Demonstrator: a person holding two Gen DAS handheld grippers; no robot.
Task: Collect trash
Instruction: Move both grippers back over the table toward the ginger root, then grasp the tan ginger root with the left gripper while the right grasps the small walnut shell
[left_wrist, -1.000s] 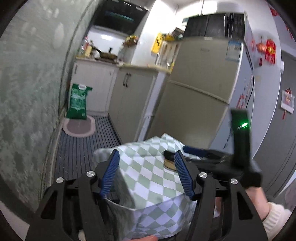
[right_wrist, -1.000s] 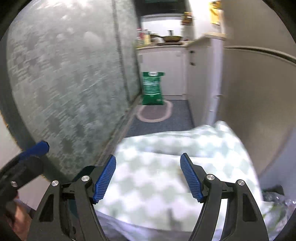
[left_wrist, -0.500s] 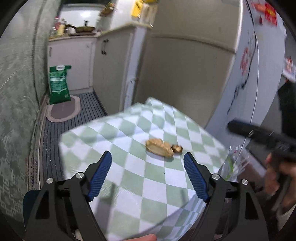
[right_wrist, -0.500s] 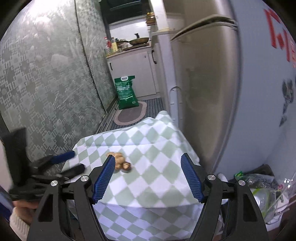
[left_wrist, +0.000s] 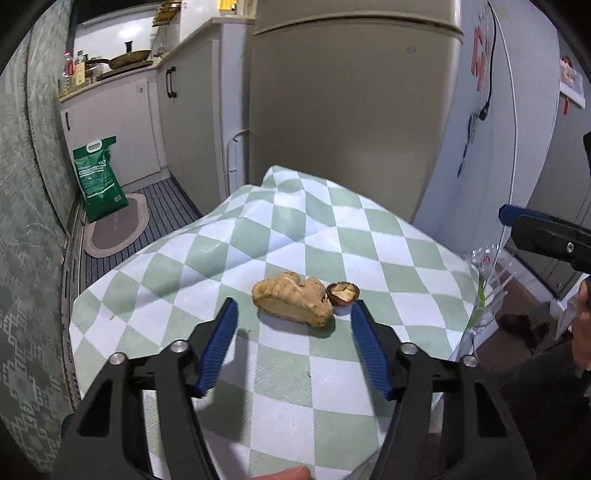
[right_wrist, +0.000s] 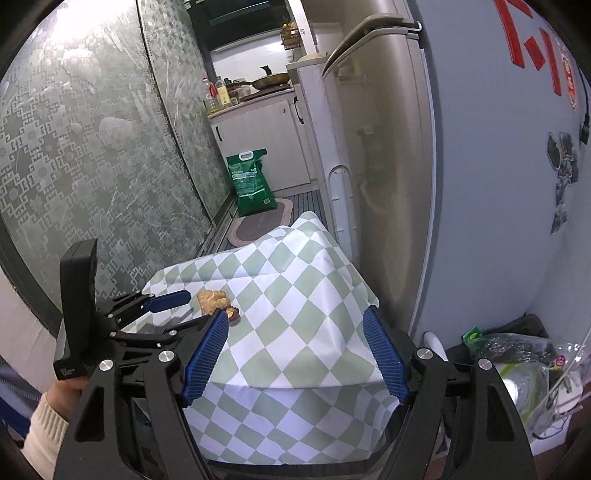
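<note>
A knobbly tan piece of ginger (left_wrist: 293, 302) and a small brown shell half (left_wrist: 343, 293) lie together on the green-and-white checked tablecloth (left_wrist: 258, 240). My left gripper (left_wrist: 294, 302) hovers just in front of them. Its blue pads (left_wrist: 218, 347) flank the ginger without touching it, and the jaws are closing. In the right wrist view the same ginger (right_wrist: 212, 300) and shell (right_wrist: 232, 314) sit left of centre on the cloth (right_wrist: 295, 277), with the left gripper (right_wrist: 195, 306) at them. My right gripper (right_wrist: 295, 312) is open over the cloth's near edge, holding nothing.
A tall fridge (left_wrist: 351, 110) stands right behind the table. A green sack (left_wrist: 99, 177) and an oval mat (left_wrist: 114, 225) lie on the kitchen floor beyond. A heap of plastic bags (right_wrist: 517, 354) lies on the floor to the right. A patterned glass door (right_wrist: 92, 147) lines the left.
The left gripper came from the table's edge forward and down over the cloth to the ginger; its jaws widened, then narrowed. The right gripper swung back and aside, now facing the table's corner.
</note>
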